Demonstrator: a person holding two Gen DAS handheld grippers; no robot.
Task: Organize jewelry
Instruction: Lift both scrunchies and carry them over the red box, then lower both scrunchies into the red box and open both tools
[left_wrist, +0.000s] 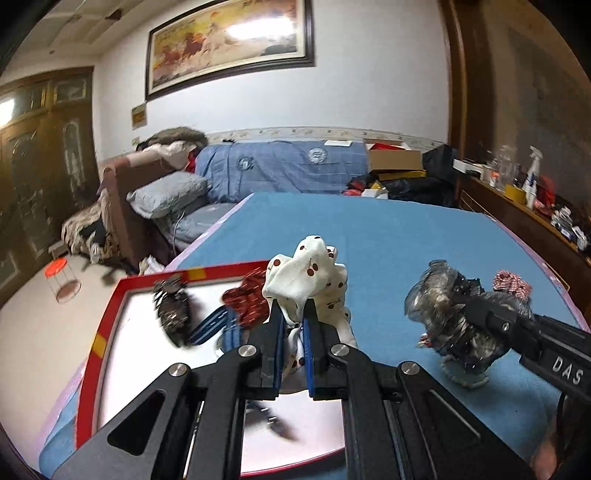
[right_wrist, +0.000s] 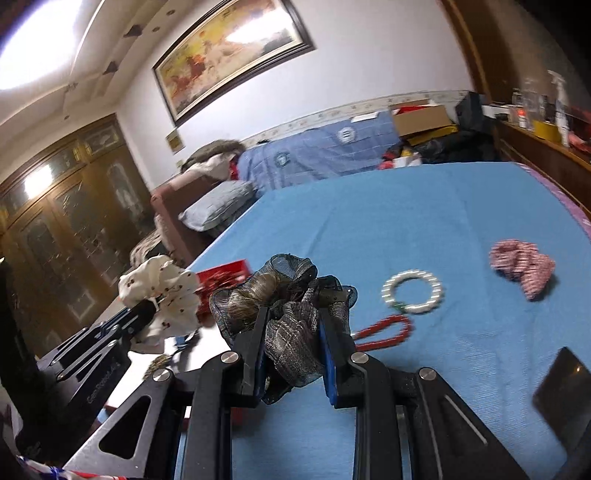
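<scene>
My left gripper (left_wrist: 293, 314) is shut on a white cherry-print scrunchie (left_wrist: 310, 275) and holds it above the right edge of a red-rimmed white tray (left_wrist: 110, 314). The tray holds a dark hair clip (left_wrist: 171, 312), a red scrunchie (left_wrist: 247, 301) and a blue striped piece (left_wrist: 210, 325). My right gripper (right_wrist: 291, 317) is shut on a dark grey mesh scrunchie (right_wrist: 291, 295), above the blue cloth right of the tray; it also shows in the left wrist view (left_wrist: 443, 310). A white bead bracelet (right_wrist: 412, 291), a red bead bracelet (right_wrist: 384, 330) and a red-white scrunchie (right_wrist: 522, 264) lie on the cloth.
The blue cloth (right_wrist: 424, 214) covers a table with a pink border. A dark phone (right_wrist: 563, 387) lies at its right. A sofa with blue cover (left_wrist: 280, 166) and boxes stands behind. A wooden shelf (left_wrist: 524, 206) with bottles runs along the right.
</scene>
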